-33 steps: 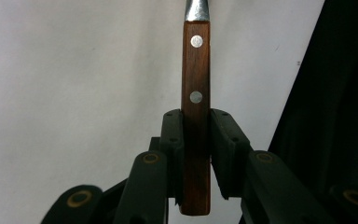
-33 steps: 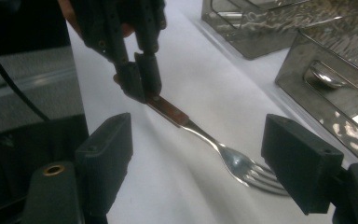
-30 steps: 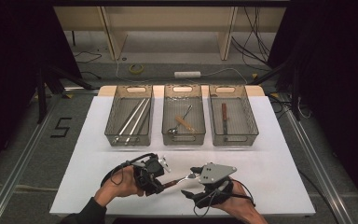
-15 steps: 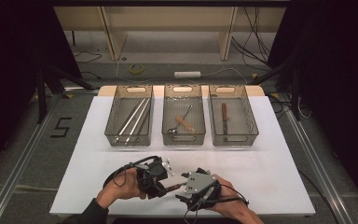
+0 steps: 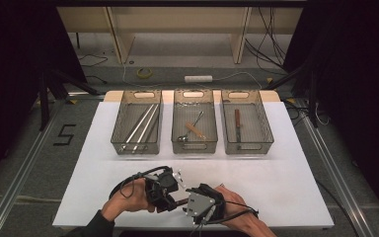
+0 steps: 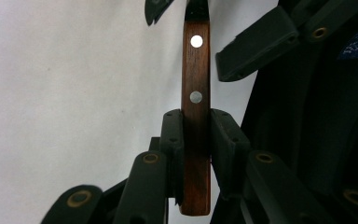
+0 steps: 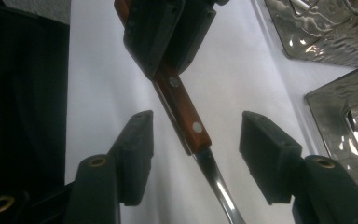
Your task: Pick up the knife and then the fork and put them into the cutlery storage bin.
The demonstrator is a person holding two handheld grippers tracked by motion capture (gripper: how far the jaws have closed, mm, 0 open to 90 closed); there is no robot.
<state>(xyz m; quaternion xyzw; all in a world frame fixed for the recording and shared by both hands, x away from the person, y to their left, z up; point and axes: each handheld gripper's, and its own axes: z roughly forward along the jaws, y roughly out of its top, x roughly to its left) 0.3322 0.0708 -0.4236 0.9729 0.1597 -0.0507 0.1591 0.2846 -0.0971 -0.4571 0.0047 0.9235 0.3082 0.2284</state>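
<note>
Clamping the brown wooden riveted handle of a steel-bladed knife (image 6: 196, 116), the left tool (image 6: 196, 135) holds it just above the white worktop (image 5: 286, 173). Around the handle's blade end, the right tool (image 7: 193, 154) has been closing, pads not yet touching. Three wire baskets (image 5: 137, 148) stand well behind.

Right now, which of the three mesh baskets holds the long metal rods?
The left basket, at the row's left end. The middle basket holds a spoon; the right basket holds one wooden-handled utensil.

Three mesh baskets (image 5: 137, 148) on white table (image 5: 296, 173)
</note>
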